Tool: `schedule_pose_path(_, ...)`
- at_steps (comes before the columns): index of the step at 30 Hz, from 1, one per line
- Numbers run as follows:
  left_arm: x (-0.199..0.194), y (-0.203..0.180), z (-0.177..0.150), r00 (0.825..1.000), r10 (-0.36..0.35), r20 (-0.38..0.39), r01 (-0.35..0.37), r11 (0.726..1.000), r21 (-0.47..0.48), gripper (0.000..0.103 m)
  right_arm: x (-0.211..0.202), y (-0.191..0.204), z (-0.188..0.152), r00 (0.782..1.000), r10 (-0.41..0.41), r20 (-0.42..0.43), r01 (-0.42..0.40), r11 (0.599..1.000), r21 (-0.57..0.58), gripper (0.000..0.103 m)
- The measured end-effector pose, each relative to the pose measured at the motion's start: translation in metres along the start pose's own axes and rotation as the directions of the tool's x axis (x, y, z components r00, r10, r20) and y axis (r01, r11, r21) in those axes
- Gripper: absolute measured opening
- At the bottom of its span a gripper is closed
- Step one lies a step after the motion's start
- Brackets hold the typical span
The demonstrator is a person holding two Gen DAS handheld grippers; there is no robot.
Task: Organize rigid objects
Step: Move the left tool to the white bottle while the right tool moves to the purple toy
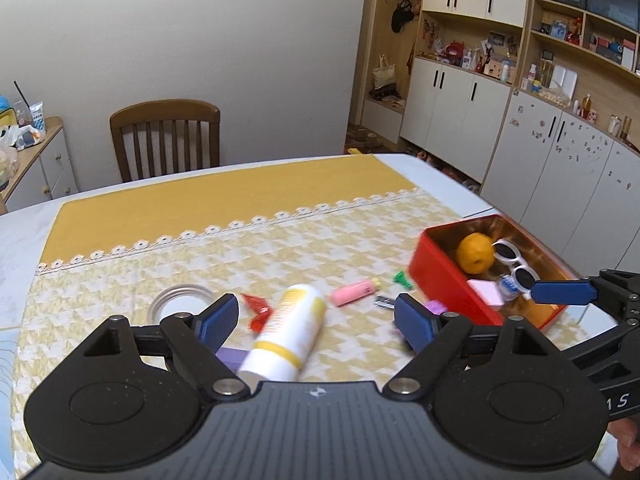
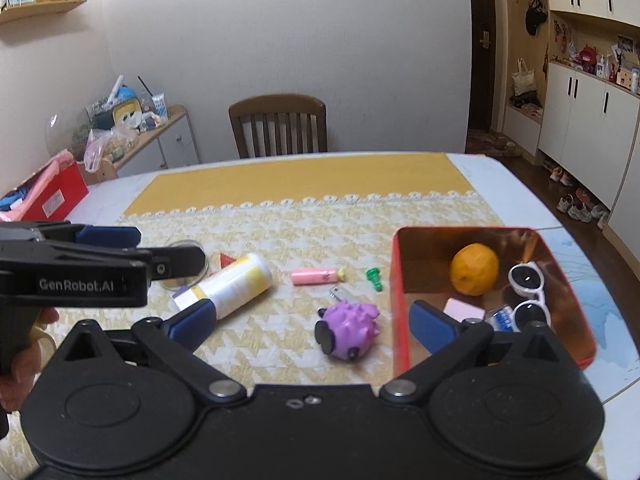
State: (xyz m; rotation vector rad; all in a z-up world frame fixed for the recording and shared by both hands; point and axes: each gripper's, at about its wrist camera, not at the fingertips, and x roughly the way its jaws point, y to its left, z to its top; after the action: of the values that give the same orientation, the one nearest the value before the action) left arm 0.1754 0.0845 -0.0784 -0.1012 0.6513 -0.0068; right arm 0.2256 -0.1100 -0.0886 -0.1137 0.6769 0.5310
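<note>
A white and yellow bottle (image 1: 286,330) (image 2: 234,286) lies on its side on the yellow tablecloth. My left gripper (image 1: 316,320) is open above it, the bottle between its fingers but not gripped. My right gripper (image 2: 314,324) is open and empty above a purple spiky toy (image 2: 350,328). A red tin box (image 1: 440,276) (image 2: 400,292) at the right holds an orange (image 2: 474,268), white sunglasses (image 2: 528,292), a pink block (image 2: 464,310) and a small blue and white item (image 2: 502,316).
Loose on the cloth: a pink tube (image 2: 316,276), a green piece (image 2: 374,276), a red wrapper (image 1: 256,310), a clear round lid (image 1: 180,300) and a small silver item (image 2: 338,292). A wooden chair (image 2: 280,124) stands behind the table.
</note>
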Motion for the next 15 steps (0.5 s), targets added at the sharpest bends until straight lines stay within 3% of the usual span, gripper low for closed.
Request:
schedule_pose_path(5,0.021,0.017,-0.011,0.999,0.032,-0.038,-0.031,0.999,0.011,0.085,0.027,0.014,-0.006,0.999,-0.015,-0.039,0.015,1.0,-0.012,0.103)
schedule_pose_path(15,0.048,0.024,-0.022,0.997,0.016,-0.079,-0.013,0.999,0.038,0.085,0.069,0.027,-0.015,0.992,-0.098,-0.085,0.095,0.994,-0.046,0.102)
